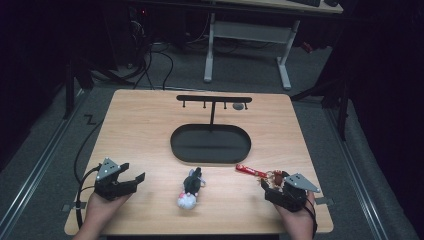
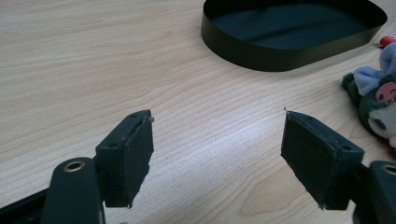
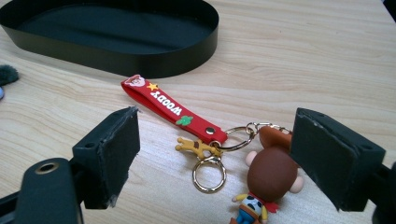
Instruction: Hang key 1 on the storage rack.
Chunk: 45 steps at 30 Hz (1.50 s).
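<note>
Two grippers rest with jaws apart: the left gripper (image 1: 134, 176) over bare table (image 1: 150, 125). The right gripper (image 3: 215, 154) straddles the Woody keychain (image 3: 219, 154), unclamped, black tray (image 3: 154, 60) at eleven o'clock.

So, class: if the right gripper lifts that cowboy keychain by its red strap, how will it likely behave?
The keychain would probably dangle loosely: the red strap, metal rings and cowboy figure are separate linked pieces. The figure looks the bulkiest part, so it would likely hang lowest and swing. Pushed, it would more likely drag and bunch than roll, since it lies flat on the table.
</note>
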Motion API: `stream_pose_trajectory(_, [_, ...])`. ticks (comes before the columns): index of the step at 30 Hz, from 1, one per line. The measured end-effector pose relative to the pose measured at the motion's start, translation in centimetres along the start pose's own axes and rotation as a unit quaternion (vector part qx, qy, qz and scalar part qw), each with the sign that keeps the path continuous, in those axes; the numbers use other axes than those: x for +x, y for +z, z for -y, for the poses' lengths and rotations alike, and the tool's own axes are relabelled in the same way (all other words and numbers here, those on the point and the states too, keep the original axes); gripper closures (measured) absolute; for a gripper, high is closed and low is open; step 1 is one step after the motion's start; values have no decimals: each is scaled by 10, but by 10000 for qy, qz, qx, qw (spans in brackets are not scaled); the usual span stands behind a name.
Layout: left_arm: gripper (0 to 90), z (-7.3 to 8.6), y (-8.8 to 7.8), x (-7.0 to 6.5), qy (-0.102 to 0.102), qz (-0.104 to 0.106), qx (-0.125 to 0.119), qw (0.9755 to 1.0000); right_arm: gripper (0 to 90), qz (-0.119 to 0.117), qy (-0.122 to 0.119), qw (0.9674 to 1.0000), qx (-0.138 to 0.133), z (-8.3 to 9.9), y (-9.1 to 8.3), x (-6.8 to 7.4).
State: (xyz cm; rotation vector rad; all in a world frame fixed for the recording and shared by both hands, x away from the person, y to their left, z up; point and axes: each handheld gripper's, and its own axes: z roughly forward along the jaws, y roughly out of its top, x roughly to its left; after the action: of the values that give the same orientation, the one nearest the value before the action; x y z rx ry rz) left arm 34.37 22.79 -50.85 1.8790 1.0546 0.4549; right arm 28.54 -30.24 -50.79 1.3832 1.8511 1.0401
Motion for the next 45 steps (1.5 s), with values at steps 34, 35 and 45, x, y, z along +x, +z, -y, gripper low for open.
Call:
stream_pose_trajectory(34, [221,-2,-3,0,325,324,60,9989,148,-319,-194,9964,765,-13,-3,12])
stream_pose_trajectory(35, [219,-1,-2,2,342,337,87,9988,156,-345,-102,9956,865,-14,-3,11])
stream_pose_trajectory(45, [214,0,-6,1,519,324,95,9981,169,-366,-61,9888,1444,-25,-5,16])
